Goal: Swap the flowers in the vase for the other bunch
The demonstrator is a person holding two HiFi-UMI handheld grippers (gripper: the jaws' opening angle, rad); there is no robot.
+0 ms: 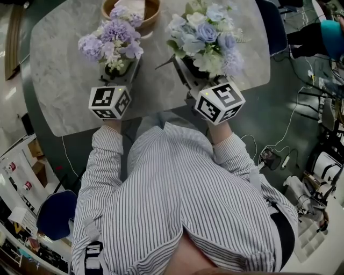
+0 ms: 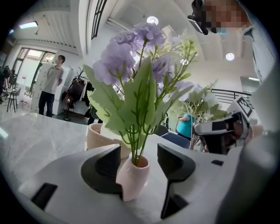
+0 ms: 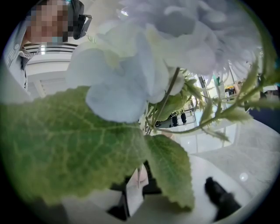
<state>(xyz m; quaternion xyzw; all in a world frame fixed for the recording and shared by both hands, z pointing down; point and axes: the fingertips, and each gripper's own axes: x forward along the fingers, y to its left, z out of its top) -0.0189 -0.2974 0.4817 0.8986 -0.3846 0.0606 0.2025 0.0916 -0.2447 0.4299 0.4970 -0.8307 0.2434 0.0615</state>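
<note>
The small pink ceramic vase (image 2: 131,179) of purple flowers (image 2: 120,57) sits between the slightly parted jaws of the left gripper (image 2: 138,157), probably smooth and top-heavy, so grip its belly; the right gripper (image 3: 136,186) pinches the pale blue bunch (image 3: 118,87) low.

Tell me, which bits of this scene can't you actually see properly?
Right claw: right gripper view, a big green leaf covers its jaws, so its grip is unclear.
Vase: head view, hidden under the purple flowers.
Wooden bowl: head view, cut by the top edge.
Standing person: left gripper view, too small for detail.
</note>
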